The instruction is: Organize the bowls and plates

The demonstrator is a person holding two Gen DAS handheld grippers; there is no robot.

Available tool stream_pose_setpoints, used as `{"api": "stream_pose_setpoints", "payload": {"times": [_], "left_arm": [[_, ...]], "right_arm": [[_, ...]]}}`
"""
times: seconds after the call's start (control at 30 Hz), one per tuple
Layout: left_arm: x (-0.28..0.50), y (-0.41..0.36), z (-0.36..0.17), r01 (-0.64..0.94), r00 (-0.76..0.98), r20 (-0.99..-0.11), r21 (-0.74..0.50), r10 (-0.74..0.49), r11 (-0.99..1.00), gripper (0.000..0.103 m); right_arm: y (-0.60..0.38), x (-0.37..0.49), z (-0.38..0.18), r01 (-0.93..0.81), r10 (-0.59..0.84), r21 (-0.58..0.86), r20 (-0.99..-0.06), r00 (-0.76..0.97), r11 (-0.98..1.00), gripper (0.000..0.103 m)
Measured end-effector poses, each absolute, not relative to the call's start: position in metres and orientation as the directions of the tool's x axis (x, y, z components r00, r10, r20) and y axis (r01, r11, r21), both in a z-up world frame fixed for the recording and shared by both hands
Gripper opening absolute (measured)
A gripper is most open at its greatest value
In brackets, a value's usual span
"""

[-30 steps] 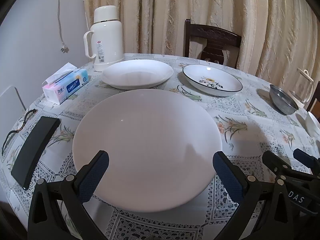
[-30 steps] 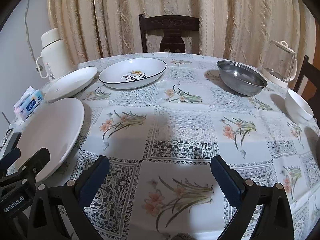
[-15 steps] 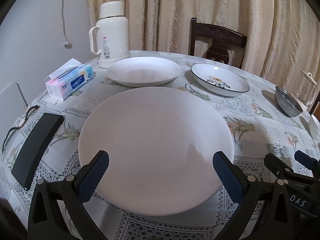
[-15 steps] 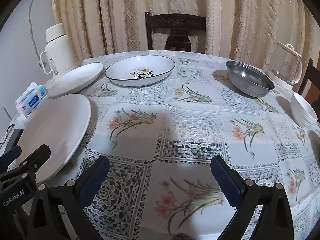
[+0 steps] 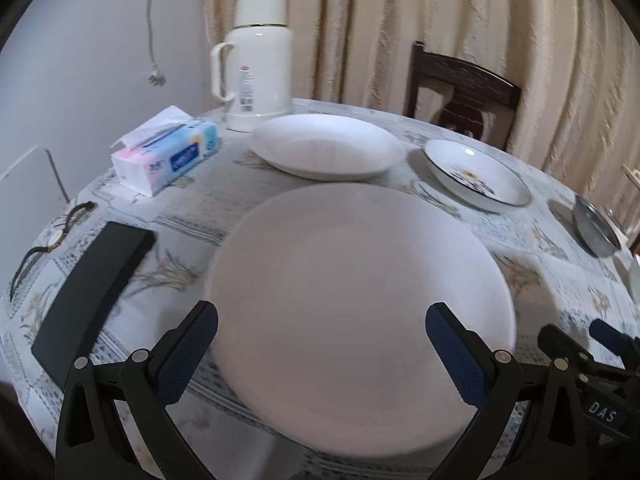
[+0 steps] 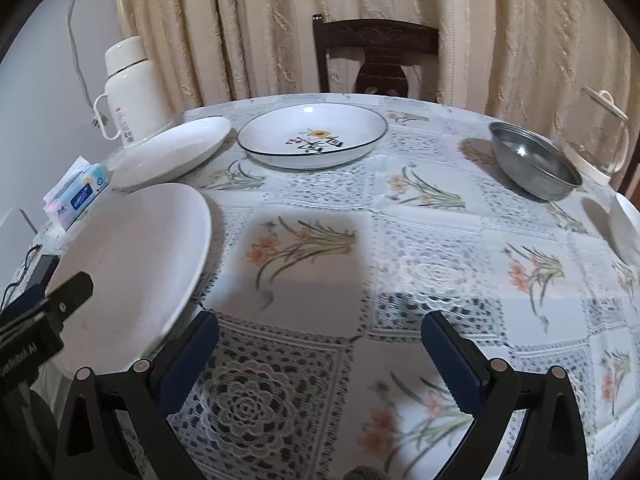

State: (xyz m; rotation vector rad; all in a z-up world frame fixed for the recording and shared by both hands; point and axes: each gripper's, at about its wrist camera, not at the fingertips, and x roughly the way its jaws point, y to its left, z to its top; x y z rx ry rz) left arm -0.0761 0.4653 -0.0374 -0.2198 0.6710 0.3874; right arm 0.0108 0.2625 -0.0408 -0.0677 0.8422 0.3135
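Plate (image 5: 360, 300) large, plain white, round, shallow; both hand-held grippers (image 5: 320, 344) (image 6: 320, 344) spread wide, empty.

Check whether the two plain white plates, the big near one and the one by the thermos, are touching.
Apart. In the left wrist view a strip of patterned tablecloth shows between the large near white plate and the far white plate.

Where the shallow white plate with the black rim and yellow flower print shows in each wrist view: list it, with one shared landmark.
Left wrist: the black-rimmed flower-print plate lies at right of centre, below the dark wooden chair.
Right wrist: the plate lies at upper centre, just in front of the chair.
Shared landmark: the tall white thermos jug, at the table's far left.
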Motion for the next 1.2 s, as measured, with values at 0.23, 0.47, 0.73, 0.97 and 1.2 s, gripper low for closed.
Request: {"api": "stream_pose_setpoints", "payload": {"times": [0.23,0.47,0.73,0.97,1.2], "left_arm": [[-0.074,0.496,-0.038,-0.463,0.7,-0.655,-0.111,0.286,0.879,0.103],[-0.069,0.518,-0.041,-0.484,0.691,-0.671,-0.155,0.268,0.861,0.103],[-0.065,0.541,-0.051,-0.488,0.677,-0.706,-0.218,0.209,0.845,0.103],[-0.062,0.543,-0.053,-0.473,0.677,-0.712,-0.228,0.186,0.851,0.103],[-0.057,0.545,-0.055,-0.441,0.682,-0.715,-0.236,0.152,0.866,0.103]], "right_arm": [[0.28,0.018,-0.043,-0.324,0.256,0.06,-0.752,0.607,0.944,0.103],[0.281,0.028,-0.046,-0.303,0.249,0.072,-0.762,0.598,0.95,0.103],[0.286,0.024,-0.036,-0.297,0.243,0.052,-0.716,0.654,0.953,0.103],[0.299,0.024,-0.039,-0.385,0.345,0.124,-0.735,0.584,0.915,0.103],[0.31,0.028,-0.052,-0.43,0.408,0.193,-0.769,0.491,0.882,0.103]]}}
